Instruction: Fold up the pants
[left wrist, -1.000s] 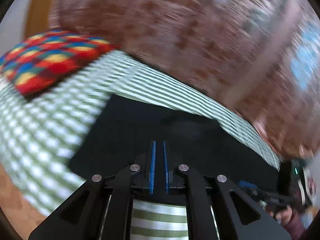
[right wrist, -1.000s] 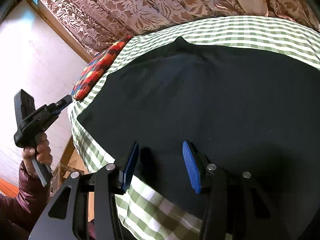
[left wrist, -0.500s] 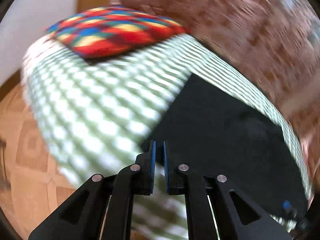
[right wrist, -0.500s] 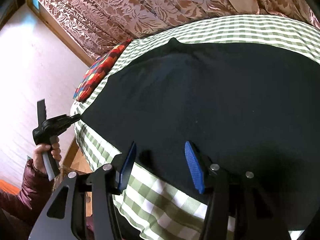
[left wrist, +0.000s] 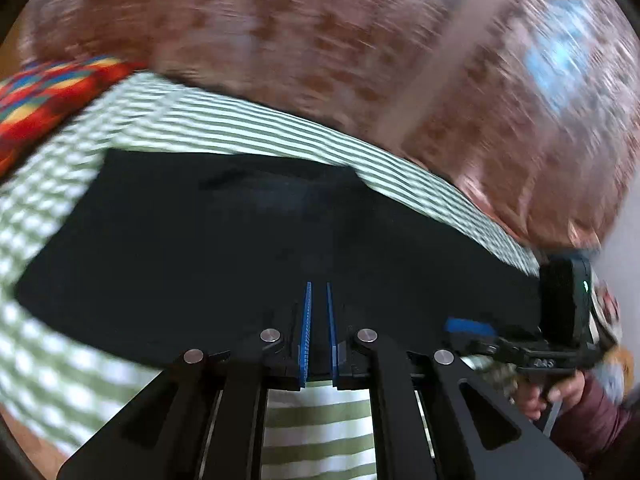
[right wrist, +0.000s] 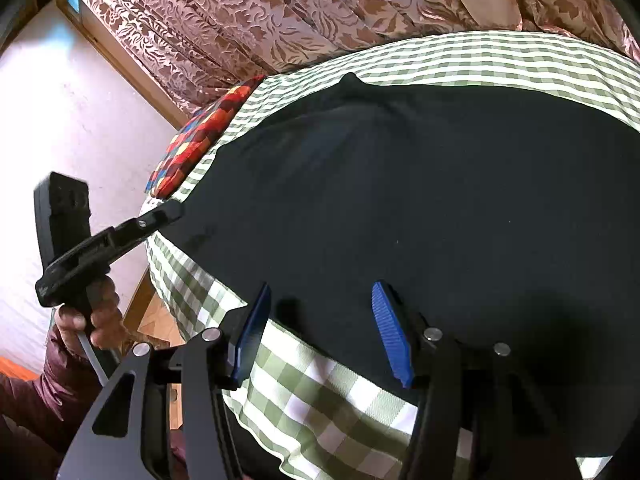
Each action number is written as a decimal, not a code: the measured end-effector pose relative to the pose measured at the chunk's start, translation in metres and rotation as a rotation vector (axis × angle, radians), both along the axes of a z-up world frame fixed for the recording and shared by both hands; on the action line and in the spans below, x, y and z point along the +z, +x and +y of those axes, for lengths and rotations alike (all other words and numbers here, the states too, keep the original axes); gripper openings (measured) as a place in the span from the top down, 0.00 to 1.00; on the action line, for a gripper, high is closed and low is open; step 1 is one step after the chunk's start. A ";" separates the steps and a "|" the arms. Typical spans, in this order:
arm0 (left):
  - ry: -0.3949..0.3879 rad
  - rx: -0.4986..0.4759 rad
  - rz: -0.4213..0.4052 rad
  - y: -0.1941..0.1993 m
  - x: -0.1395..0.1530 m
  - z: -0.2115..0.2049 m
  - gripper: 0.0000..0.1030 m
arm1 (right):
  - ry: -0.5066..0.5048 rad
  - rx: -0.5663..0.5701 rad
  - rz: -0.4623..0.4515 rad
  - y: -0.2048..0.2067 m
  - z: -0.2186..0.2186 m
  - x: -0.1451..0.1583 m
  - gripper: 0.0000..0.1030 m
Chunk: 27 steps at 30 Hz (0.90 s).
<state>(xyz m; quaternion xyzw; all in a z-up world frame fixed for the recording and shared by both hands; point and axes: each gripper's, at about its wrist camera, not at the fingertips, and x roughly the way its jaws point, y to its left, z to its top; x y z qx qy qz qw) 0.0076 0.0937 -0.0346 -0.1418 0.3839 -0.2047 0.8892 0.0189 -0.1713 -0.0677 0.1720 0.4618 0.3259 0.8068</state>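
Dark, nearly black pants (right wrist: 420,200) lie spread flat on a bed with a green-and-white checked cover (right wrist: 320,396). They also show in the blurred left wrist view (left wrist: 240,248). My left gripper (left wrist: 318,292) is shut and empty, its blue pads nearly touching, over the pants' near edge. In the right wrist view the left gripper (right wrist: 172,212) points at the pants' left corner. My right gripper (right wrist: 320,292) is open over the pants' near edge, nothing between its blue pads (right wrist: 390,332). The right gripper also shows at the right of the left wrist view (left wrist: 468,326).
A red, blue and yellow patchwork cushion (right wrist: 200,140) lies on the bed beyond the pants' left end. Brown floral curtains (right wrist: 300,12) hang behind the bed. A white wall (right wrist: 60,120) and wood floor (right wrist: 154,320) lie left of the bed.
The left gripper swung away toward the cushion and floor, then back over the pants' near edge, staying shut. The right gripper stayed open and shifted only slightly.
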 end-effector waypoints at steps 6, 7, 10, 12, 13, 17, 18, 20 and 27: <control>0.085 -0.123 0.127 0.004 -0.042 -0.045 0.95 | 0.000 0.030 -0.012 -0.012 -0.012 -0.002 0.49; 0.087 -0.121 0.113 -0.002 -0.047 -0.044 0.95 | 0.014 0.028 -0.011 -0.014 -0.016 -0.003 0.49; 0.028 -0.099 0.128 -0.007 -0.049 -0.032 0.95 | 0.041 0.024 -0.002 -0.017 -0.023 -0.003 0.49; 0.002 -0.085 0.136 -0.003 -0.045 -0.027 0.95 | 0.072 0.012 0.023 -0.018 -0.031 0.001 0.49; -0.002 -0.076 0.123 -0.001 -0.039 -0.026 0.95 | 0.087 -0.004 0.033 -0.018 -0.038 0.003 0.49; -0.013 -0.068 0.098 0.007 -0.026 -0.035 0.95 | 0.151 -0.188 0.072 -0.027 -0.102 0.007 0.49; -0.022 -0.080 0.089 0.008 -0.024 -0.038 0.95 | 0.172 -0.266 0.085 -0.034 -0.130 0.007 0.49; -0.026 -0.101 0.076 0.013 -0.020 -0.048 0.95 | 0.190 -0.397 0.101 -0.047 -0.174 0.005 0.47; -0.005 -0.192 0.089 0.025 -0.023 -0.096 0.95 | 0.259 -0.939 0.160 -0.130 -0.331 -0.011 0.47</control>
